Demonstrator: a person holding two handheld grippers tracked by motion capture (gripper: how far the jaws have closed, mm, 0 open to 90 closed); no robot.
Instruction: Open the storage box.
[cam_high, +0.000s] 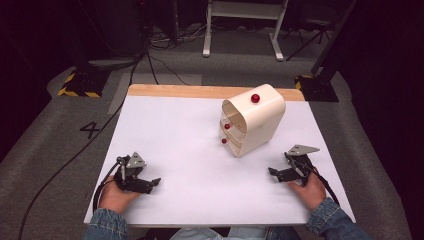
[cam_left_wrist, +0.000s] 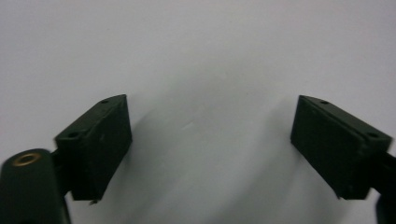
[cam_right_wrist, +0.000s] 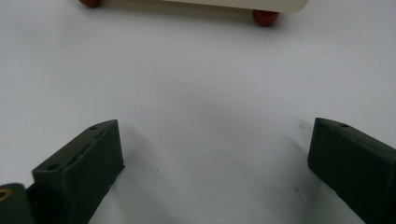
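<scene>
A cream rounded cabinet (cam_high: 254, 120) with small drawers stands right of centre on the white table (cam_high: 185, 145). It has a red ball (cam_high: 255, 98) on top and red knobs (cam_high: 227, 126) on its drawer fronts. Its bottom edge and red feet (cam_right_wrist: 266, 17) show at the top of the right gripper view. My left gripper (cam_high: 150, 185) rests near the front left, jaws wide apart over bare table (cam_left_wrist: 210, 126). At the front right, below the cabinet, my right gripper (cam_high: 276, 173) also stands open with nothing between its jaws (cam_right_wrist: 210, 154).
A wooden strip (cam_high: 170, 90) runs along the table's far edge. Beyond it lie grey floor, cables (cam_high: 150, 60), a white frame's legs (cam_high: 240, 30) and black stands with yellow-striped bases (cam_high: 80, 82). A "4" (cam_high: 90, 129) is marked on the floor at the left.
</scene>
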